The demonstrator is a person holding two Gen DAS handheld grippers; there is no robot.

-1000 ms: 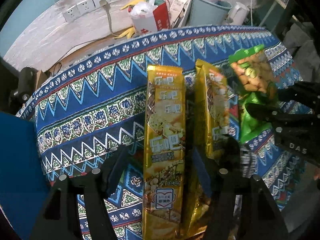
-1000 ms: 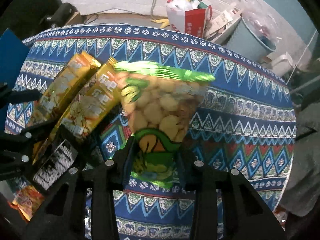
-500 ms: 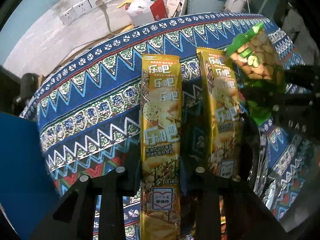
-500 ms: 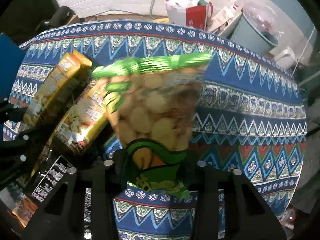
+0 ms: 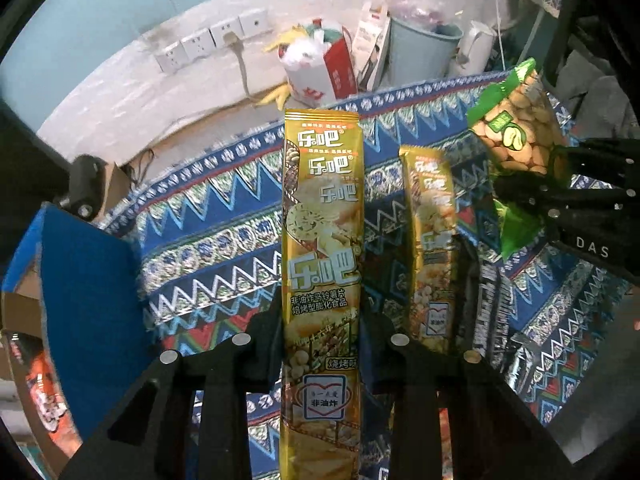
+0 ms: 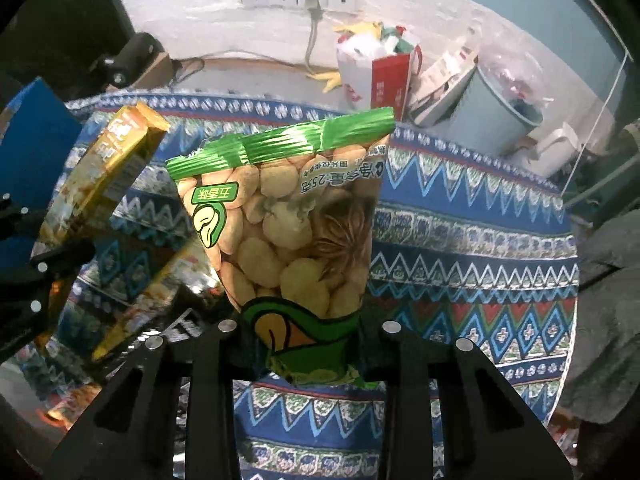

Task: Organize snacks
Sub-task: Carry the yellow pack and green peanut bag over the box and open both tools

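While both grippers had a snack clamped and lifted clear of the bench (image 5: 208, 240), nothing looked sorted yet, so I'd call it early days. The left gripper (image 5: 320, 320) was closed on a long gold chip pack (image 5: 322, 240), held upright. The right gripper (image 6: 304, 332) was pinching the bottom of a green bean bag (image 6: 288, 232), also up in the air. Count-wise: two gold chip packs, with the second gold pack (image 5: 434, 248) lying on the patterned cloth, one green bag, plus some silvery wrapper (image 5: 490, 304) I couldn't identify. Both held ones needed a home.
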